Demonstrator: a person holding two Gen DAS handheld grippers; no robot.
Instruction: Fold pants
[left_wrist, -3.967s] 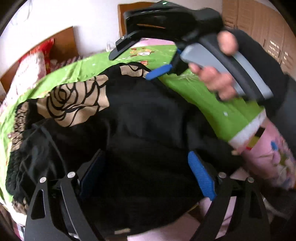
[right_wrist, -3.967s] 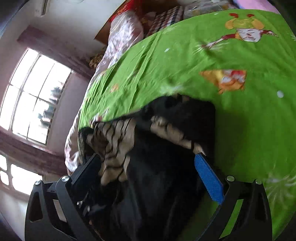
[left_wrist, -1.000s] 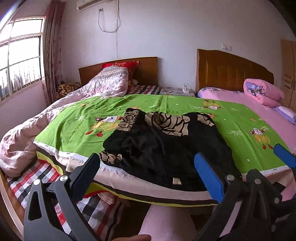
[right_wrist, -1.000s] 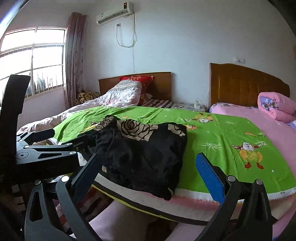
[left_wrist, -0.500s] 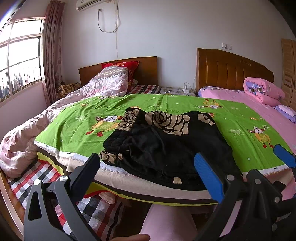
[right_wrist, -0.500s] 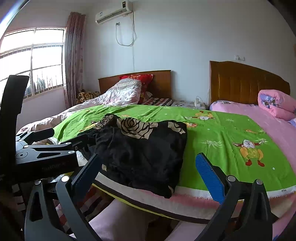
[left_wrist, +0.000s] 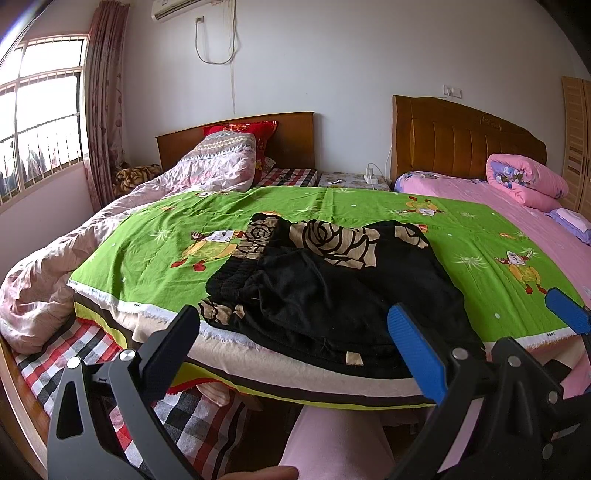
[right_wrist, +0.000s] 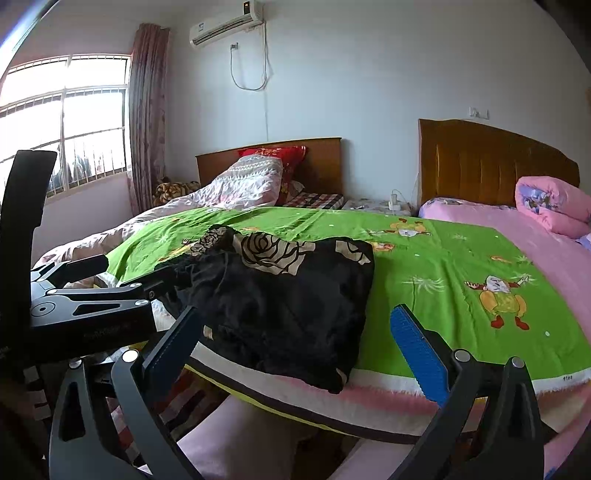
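Fingers of left gripper (left_wrist: 295, 354) and right gripper (right_wrist: 301, 350) are spread, empty. The black rose-print fabric pants (left_wrist: 332, 284) lie folded on the green bedsheet (left_wrist: 476, 254); soft, light: grasp edges.

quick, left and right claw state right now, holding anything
Left claw: open, holding nothing, off the pants.
Right claw: open, holding nothing.

The pants (left_wrist: 332, 291) are black with beige rose-print panels; the sheet (left_wrist: 155, 254) is bright green with cartoon figures; the quilt (left_wrist: 524, 181) is pink.
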